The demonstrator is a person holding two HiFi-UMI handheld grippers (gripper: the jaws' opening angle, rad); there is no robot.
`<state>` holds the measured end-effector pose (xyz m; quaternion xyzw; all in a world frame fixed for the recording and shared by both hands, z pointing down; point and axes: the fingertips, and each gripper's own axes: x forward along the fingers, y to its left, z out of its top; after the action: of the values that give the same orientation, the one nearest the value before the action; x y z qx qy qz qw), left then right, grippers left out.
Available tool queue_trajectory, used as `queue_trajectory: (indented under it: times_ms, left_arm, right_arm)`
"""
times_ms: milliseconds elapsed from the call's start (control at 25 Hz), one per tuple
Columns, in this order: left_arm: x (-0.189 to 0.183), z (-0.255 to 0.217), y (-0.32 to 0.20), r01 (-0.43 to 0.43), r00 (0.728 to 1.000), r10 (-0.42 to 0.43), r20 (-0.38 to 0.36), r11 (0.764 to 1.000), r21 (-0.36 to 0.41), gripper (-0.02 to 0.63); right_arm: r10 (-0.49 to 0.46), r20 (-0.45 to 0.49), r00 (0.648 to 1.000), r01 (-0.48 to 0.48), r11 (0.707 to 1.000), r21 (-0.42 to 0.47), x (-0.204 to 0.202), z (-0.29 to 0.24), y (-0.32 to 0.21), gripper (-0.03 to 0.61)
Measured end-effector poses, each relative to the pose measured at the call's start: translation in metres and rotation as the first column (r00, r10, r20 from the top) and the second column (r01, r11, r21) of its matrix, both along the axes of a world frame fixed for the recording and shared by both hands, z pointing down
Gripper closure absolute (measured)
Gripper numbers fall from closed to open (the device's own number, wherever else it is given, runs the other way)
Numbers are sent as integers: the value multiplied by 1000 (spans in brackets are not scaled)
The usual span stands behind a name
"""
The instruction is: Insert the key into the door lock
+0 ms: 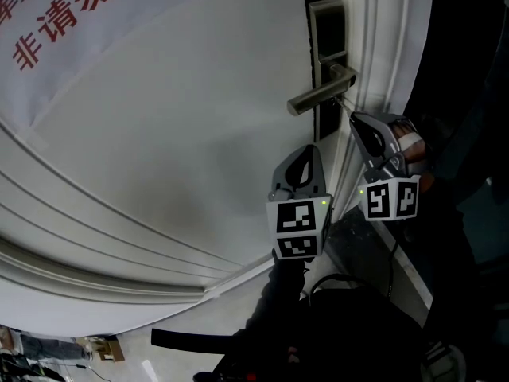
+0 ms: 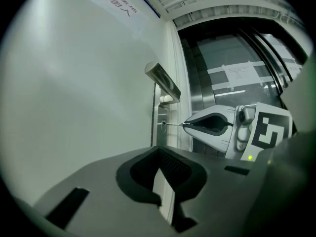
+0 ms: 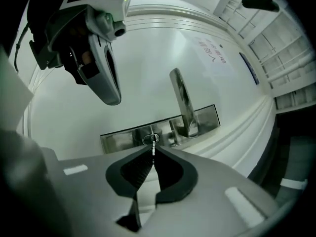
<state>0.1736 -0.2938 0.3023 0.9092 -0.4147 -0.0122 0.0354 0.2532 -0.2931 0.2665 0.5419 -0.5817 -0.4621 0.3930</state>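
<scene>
A white door (image 1: 175, 134) carries a dark metal lock plate (image 1: 326, 54) with a lever handle (image 1: 318, 95). Below the handle sits the round keyhole (image 3: 151, 139), also visible from the side as keyhole (image 2: 162, 123). My right gripper (image 3: 153, 152) is shut on a thin silver key (image 3: 153, 146), whose tip is at the keyhole. In the left gripper view the key (image 2: 174, 124) spans from the right gripper (image 2: 185, 125) to the lock. My left gripper (image 2: 159, 150) is shut and holds nothing. It hangs just left of and below the right gripper (image 1: 355, 119).
A paper notice with red characters (image 1: 64, 14) is stuck on the door's upper left. Raised mouldings (image 1: 95, 245) curve along the door's lower part. The door frame (image 1: 382, 46) runs just right of the lock, with dark glass and metal panels (image 2: 232, 68) beyond.
</scene>
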Motion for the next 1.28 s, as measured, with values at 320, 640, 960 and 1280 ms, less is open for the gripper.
queue_trajectory:
  times_ms: [320,640,960,1280]
  left_arm:
    - [16,5,6,-60,997,59,43,998,14,613]
    - [20,7,5,-76,996,75,44,997,8,613]
    - [19,0,3,-76,997,75,27,997,23,612]
    - [20,-8,4,-84,996,83,14,996,38,612]
  right_arm:
    - [-20,-32,999,19,1000,-9,-3,0,-3,566]
    - [-24,-71,997,23,1000,-20,-5,-1,-8,566]
    - [-17,-99,995,14,999,-34,-6,-2,-9,566]
    - [6,-207,978,-10,1000,-16,-9,-2,-11,566]
